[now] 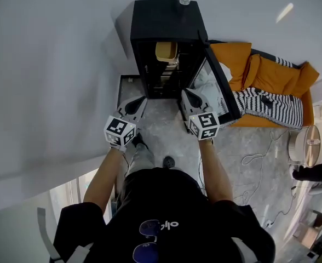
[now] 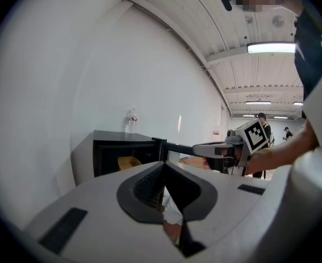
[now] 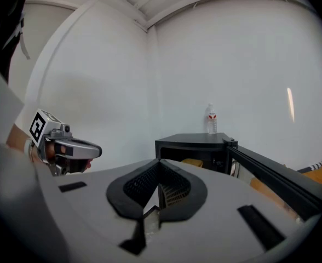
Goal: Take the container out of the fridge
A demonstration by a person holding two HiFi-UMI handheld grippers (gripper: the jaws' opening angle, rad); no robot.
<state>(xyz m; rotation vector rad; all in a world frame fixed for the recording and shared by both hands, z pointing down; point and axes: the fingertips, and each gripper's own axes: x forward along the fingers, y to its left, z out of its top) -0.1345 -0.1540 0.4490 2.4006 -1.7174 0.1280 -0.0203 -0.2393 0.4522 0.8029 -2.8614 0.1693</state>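
Ahead of both grippers in the head view, we see the small black box-shaped fridge (image 1: 161, 18) with its door open. The yellow plastic container (image 1: 166, 51) sits on a shelf inside, beyond the tips of the left gripper (image 1: 142, 98) and the right gripper (image 1: 185, 93).

In the left gripper view, our jaws are pressed together on nothing, and the container lies ahead, slightly left.

In the right gripper view, our jaws are likewise pressed together and empty, with the container ahead, slightly right.

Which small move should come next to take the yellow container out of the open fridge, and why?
Probably open the right claw before reaching in. The door stands open and the container sits high inside the fridge, but the right claw and the left claw are both shut, empty and short of it.
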